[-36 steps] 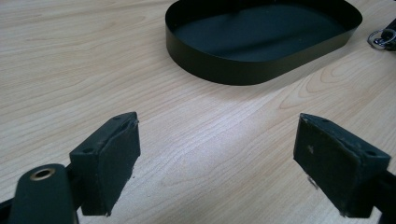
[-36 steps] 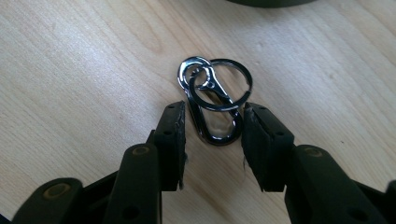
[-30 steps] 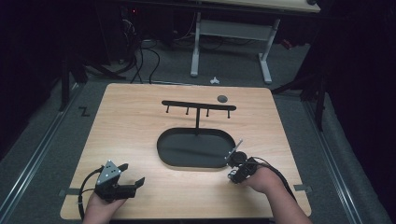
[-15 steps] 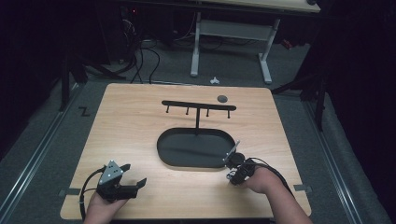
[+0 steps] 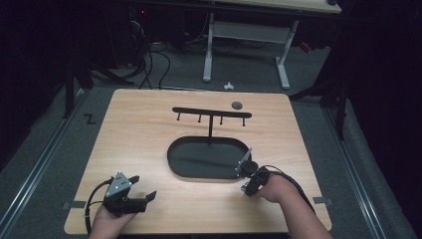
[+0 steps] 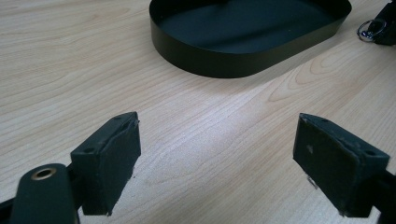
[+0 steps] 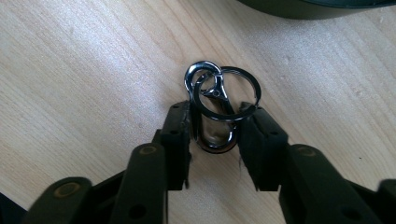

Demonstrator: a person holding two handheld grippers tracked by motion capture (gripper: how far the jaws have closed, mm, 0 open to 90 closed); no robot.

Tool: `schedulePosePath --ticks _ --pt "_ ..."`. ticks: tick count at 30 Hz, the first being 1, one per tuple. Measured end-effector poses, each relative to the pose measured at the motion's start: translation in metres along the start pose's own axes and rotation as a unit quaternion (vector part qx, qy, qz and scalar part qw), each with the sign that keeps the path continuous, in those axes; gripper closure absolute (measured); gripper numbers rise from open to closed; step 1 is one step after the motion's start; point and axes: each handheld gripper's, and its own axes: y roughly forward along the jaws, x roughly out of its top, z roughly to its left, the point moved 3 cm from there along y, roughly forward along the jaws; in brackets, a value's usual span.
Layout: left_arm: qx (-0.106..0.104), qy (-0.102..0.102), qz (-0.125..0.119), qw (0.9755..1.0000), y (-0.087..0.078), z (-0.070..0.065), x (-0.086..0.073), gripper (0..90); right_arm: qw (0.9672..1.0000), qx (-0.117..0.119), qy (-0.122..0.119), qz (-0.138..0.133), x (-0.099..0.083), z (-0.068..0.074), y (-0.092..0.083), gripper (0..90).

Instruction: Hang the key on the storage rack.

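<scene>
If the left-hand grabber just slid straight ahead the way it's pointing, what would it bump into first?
Most likely the black oval tray. In the left gripper view the left gripper stands open over bare wood, and the tray's wall is the first thing ahead. Depth is hard to judge, so it might pass over the rim.

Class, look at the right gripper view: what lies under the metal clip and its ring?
Bare wooden table lies under the clip and ring. The jaws, which have just been closing, pinch the clip's lower part and cover its sides.
</scene>
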Motion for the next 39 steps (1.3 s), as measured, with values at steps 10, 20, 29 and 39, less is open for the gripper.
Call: schedulePosePath --ticks 10,20,29,39 --pt "-0.002 0.001 0.003 1.0000 -0.001 0.000 -0.001 15.5 0.9998 -0.003 0.007 0.018 0.004 0.001 0.000 67.7" --pt "-0.002 -0.003 0.003 1.0000 -0.001 0.001 -0.001 15.4 0.9996 -0.010 0.017 -0.019 -0.004 -0.001 -0.006 67.9" --pt "-0.005 0.000 0.004 1.0000 0.001 0.000 -0.001 15.4 0.9984 -0.020 0.034 -0.040 -0.012 -0.001 -0.031 67.9" --pt "-0.008 0.002 0.005 1.0000 0.002 -0.001 -0.001 15.4 0.9976 -0.027 0.022 -0.059 -0.014 -0.005 -0.043 68.0"
